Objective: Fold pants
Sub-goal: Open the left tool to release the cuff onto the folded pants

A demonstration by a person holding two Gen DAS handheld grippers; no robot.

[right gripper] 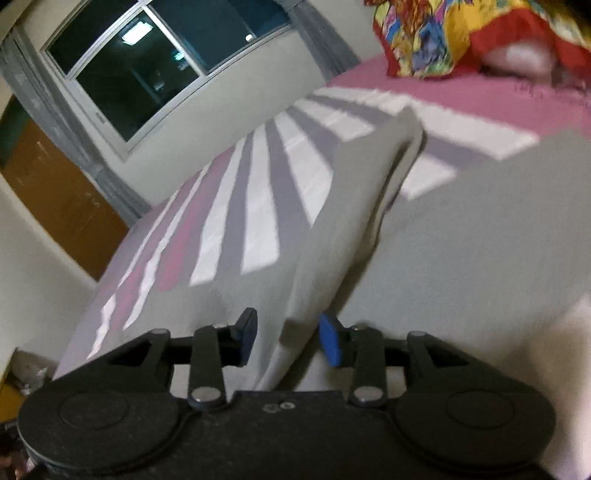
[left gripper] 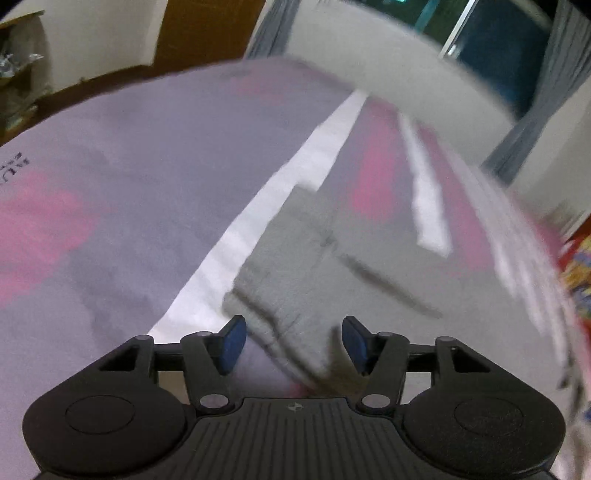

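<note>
Left gripper (left gripper: 291, 341) spread, pants (left gripper: 314, 258) hem between pads, not pinched. Right gripper (right gripper: 286, 338) spread around a raised fold. Pants seen lying on striped bed (left gripper: 110, 166) middle; folding judged partly done, more folds left.

A bed (right gripper: 258, 206) fills most of both views, covered by a sheet striped in lilac, white and pink (left gripper: 122, 192). Behind it stand pale cream walls (right gripper: 229, 107). A wide window (right gripper: 155, 62) with a light metal frame shows darkness outside and the reflection of a ceiling lamp on the glass. Grey curtains (right gripper: 48, 114) hang beside the window. An orange-brown wooden door (right gripper: 62, 199) sits in the wall next to the curtains, and the same wood tone shows at the top of the left wrist view (left gripper: 207, 33). At the far end of the bed lies a bright cloth in red, yellow and blue (right gripper: 454, 33). Much of the scene is blurred.
</note>
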